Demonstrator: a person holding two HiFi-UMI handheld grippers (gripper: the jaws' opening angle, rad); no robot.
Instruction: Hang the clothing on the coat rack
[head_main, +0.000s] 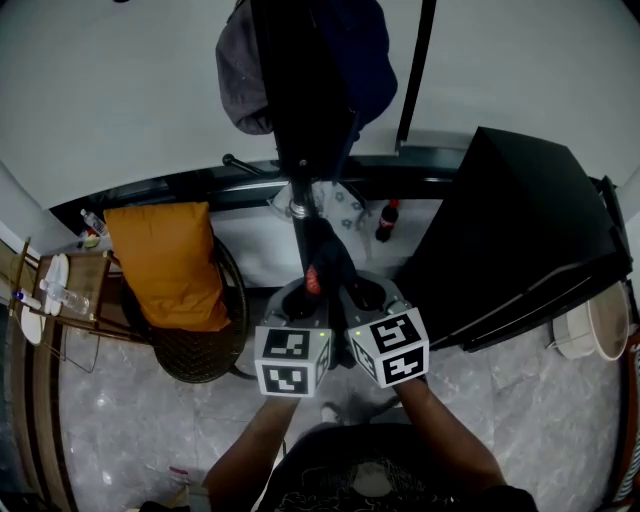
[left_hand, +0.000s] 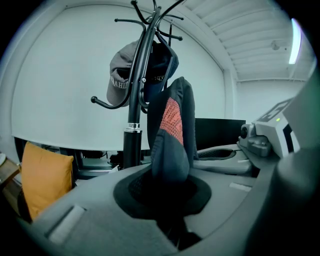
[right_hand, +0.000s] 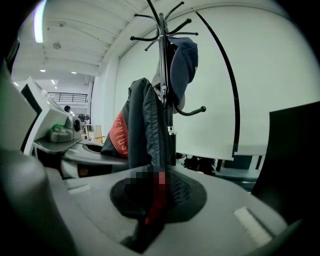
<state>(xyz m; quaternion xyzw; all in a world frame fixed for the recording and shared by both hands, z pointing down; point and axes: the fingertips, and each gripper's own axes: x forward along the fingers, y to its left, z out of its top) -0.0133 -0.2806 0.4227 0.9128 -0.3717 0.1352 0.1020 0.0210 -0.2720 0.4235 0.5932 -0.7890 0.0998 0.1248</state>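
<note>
- Left tongs (left_hand: 167, 186): narrow gap, clamped on the dark garment with an orange-red mesh patch (left_hand: 171, 125), which stands straight up out of them.
- Right tongs (right_hand: 155, 196): also closed on the same garment, with a red strip of it caught between the jaws.
- The two tongs sit side by side, nearly touching. The fabric between them is one tight bunch, and I can't see a collar or loop.
- The black metal coat rack with curved hooks (left_hand: 134, 105) is just beyond the tongs, its hooks above them.
- Risk: with no opening spread, I'd guess the bunch just drapes over a hook and slides off on release.
- Risk: the grey fabric cap (left_hand: 120, 80) and navy fabric cap (right_hand: 183, 65) hang above and beyond the tongs. Lifting the garment through there could knock one off.
- Risk: both grips look like thin pinches, so a snag on a lower hook could pull the fabric out.
- Risk: pushing against the pole could rock the rack.
</note>
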